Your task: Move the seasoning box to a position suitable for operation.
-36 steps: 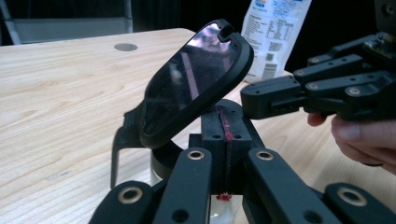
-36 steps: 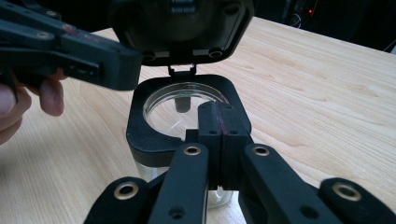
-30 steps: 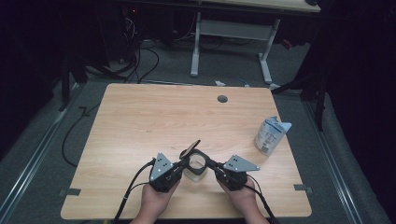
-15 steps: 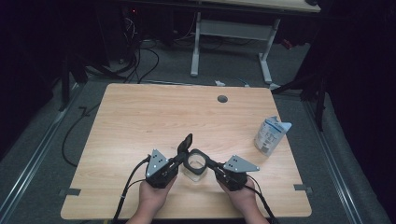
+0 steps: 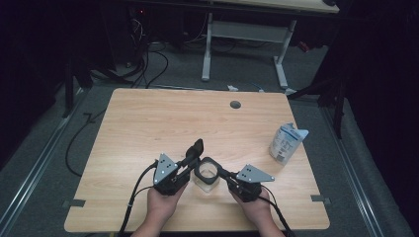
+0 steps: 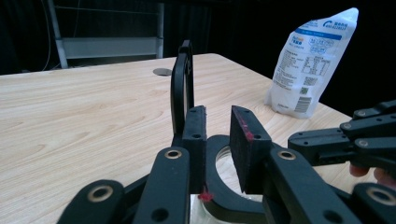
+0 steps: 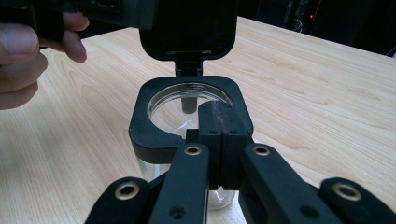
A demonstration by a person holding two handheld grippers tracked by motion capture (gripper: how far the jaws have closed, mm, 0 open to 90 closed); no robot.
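A clear glass jar [image 5: 206, 177] with a black square collar stands on a light wooden table [image 5: 148, 123], near the edge closest to the person. Its black hinged lid [image 5: 195, 148] is flipped up and stands nearly upright behind the jar's open mouth.

The right gripper [image 7: 218, 122] reaches the jar from the person's right — its fingers are pressed together, pinching the near rim of the black collar. The left gripper [image 6: 218, 135] sits just beside the jar on the other side, its fingers slightly spread with a gap between them, above the collar's edge and holding nothing. The raised lid stands just beyond those fingers.

A white printed pouch [image 5: 287, 142] stands well apart, beyond the right gripper's fingers and off to the right.
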